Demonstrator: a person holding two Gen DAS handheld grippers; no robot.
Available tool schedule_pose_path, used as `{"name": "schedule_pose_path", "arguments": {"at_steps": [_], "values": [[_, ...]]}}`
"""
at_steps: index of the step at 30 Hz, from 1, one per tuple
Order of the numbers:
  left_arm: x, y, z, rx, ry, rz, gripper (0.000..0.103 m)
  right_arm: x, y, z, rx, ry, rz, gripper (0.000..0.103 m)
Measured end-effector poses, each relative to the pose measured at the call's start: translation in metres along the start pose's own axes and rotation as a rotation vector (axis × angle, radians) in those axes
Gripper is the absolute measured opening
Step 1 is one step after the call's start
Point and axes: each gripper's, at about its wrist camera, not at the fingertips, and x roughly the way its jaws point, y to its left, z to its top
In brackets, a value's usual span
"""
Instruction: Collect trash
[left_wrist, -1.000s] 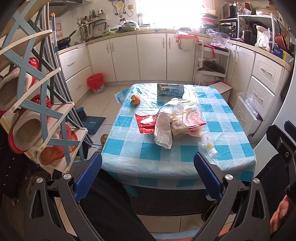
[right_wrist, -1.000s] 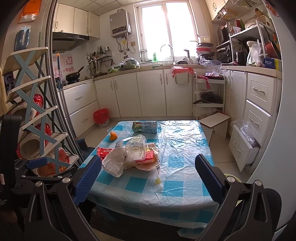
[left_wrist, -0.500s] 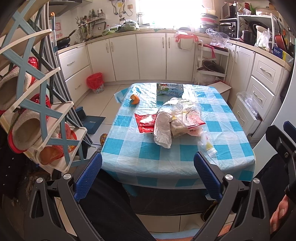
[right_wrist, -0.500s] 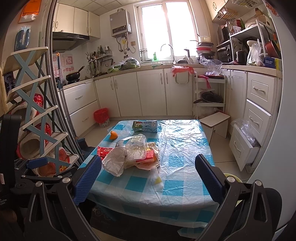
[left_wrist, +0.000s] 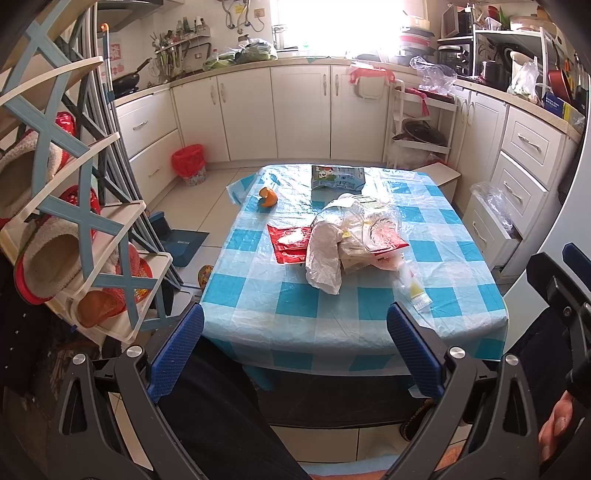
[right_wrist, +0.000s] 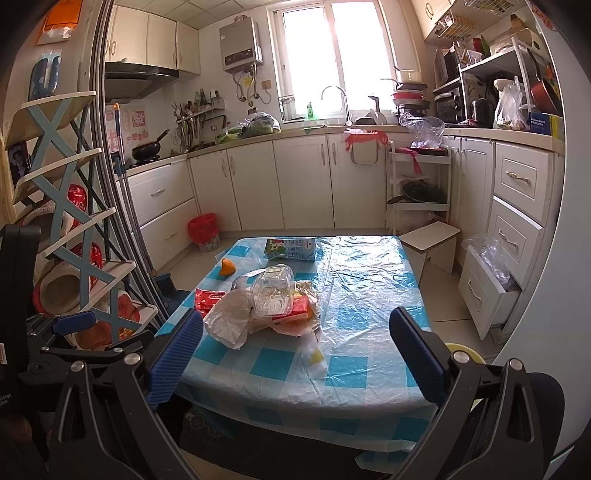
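- A red-lined trash bin (left_wrist: 189, 164) is seen on the kitchen floor, well apart from the table (left_wrist: 258, 295).
- An orange peel (left_wrist: 268, 196) is laid near the checked cloth's far left edge.
- A heap of wrappers (left_wrist: 347, 240) is piled mid-table, with a milk carton (left_wrist: 338, 176) beyond it.
- The left gripper (left_wrist: 293, 349) is held wide open and empty before the table's near edge.
- The right gripper (right_wrist: 295, 356) is likewise spread wide, nothing gripped.

Glossy plastic tablecloth (right_wrist: 362, 295), crinkly white bag (left_wrist: 325, 254)
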Motion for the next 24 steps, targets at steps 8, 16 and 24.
{"name": "schedule_pose_path", "arguments": {"at_steps": [8, 16, 24], "values": [[-0.001, -0.003, -0.001, 0.0, 0.004, -0.002, 0.095, 0.002, 0.001, -0.001, 0.0, 0.008, 0.001, 0.097], [0.015, -0.004, -0.003, 0.002, 0.022, -0.003, 0.095, 0.018, -0.005, 0.005, -0.008, 0.006, -0.008, 0.097], [0.064, 0.036, 0.026, -0.071, 0.014, 0.042, 0.095, 0.059, -0.009, 0.017, -0.036, 0.015, -0.009, 0.097]]}}
